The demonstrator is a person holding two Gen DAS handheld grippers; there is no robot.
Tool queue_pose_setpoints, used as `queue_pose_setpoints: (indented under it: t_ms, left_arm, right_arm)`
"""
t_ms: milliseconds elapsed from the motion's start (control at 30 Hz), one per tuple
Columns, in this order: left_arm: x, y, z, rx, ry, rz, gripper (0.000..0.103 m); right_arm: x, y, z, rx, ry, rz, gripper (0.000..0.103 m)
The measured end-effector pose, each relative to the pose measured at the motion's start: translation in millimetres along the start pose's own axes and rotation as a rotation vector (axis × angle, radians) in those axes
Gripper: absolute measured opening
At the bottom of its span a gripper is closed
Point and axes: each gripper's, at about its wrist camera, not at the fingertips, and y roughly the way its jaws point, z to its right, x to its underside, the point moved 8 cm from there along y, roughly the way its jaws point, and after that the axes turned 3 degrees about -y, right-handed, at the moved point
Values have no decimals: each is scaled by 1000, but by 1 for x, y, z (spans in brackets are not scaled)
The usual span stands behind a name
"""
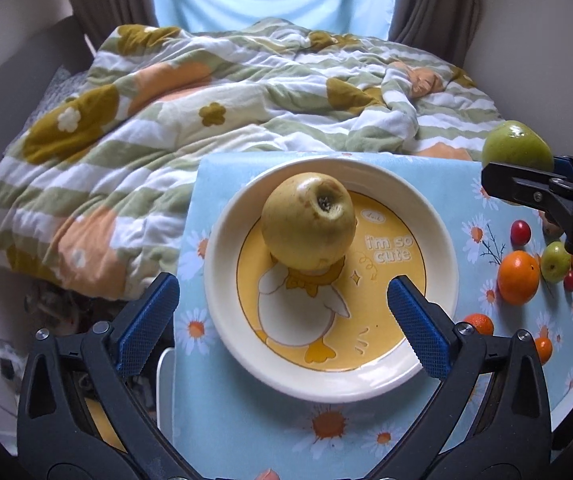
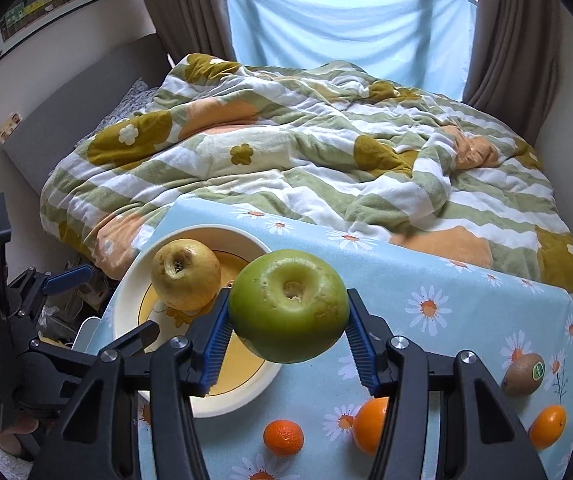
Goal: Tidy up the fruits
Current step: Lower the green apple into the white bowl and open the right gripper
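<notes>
**Fruits: one in the plate, one gripped above its rim**

The yellow apple (image 1: pixel 308 222) sits in the cream round plate (image 1: pixel 222 280) with a yellow duck print, near the left edge of the daisy-print blue tablecloth (image 1: pixel 246 432). The left gripper (image 1: pixel 282 324) stands wide apart, empty, at the plate's near side. The right gripper (image 2: pixel 288 326) is clamped on the green apple (image 2: pixel 289 306) over the plate's right rim. Bare cloth lies far right.

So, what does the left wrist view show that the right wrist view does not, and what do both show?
Only the left wrist view: two red cherries and a small green fruit.
Only the right wrist view: a kiwi and a framed picture.
Both: the yellow apple in the plate, and the green apple held in the right gripper.
</notes>
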Motion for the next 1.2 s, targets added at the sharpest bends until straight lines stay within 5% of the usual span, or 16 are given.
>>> queue_pose_setpoints:
  t_ms: [367, 833, 867, 900, 933, 1000, 1200]
  left_arm:
    - [34, -10, -1, -58, -74, -25, 103]
    - [55, 1, -3, -65, -137, -55, 103]
    - [55, 1, -3, -63, -138, -56, 103]
    - [55, 2, -3, -62, -140, -55, 103]
    - [55, 2, -3, -62, -139, -55, 103]
    - [56, 2, -3, -62, -138, -56, 103]
    - [55, 1, -2, -54, -135, -54, 103]
  right_arm:
    - [2, 49, -21, -96, -138, -64, 50]
    - [7, 79, -23, -94, -176, -87, 50]
    - [6, 77, -23, -99, -169, -72, 52]
    - [4, 76, -22, -106, -161, -57, 64]
    - [2, 73, -23, -116, -155, -47, 87]
    - [0, 71, -23, -125, -148, -35, 102]
    - [9, 65, -19, -109, -126, -46, 102]
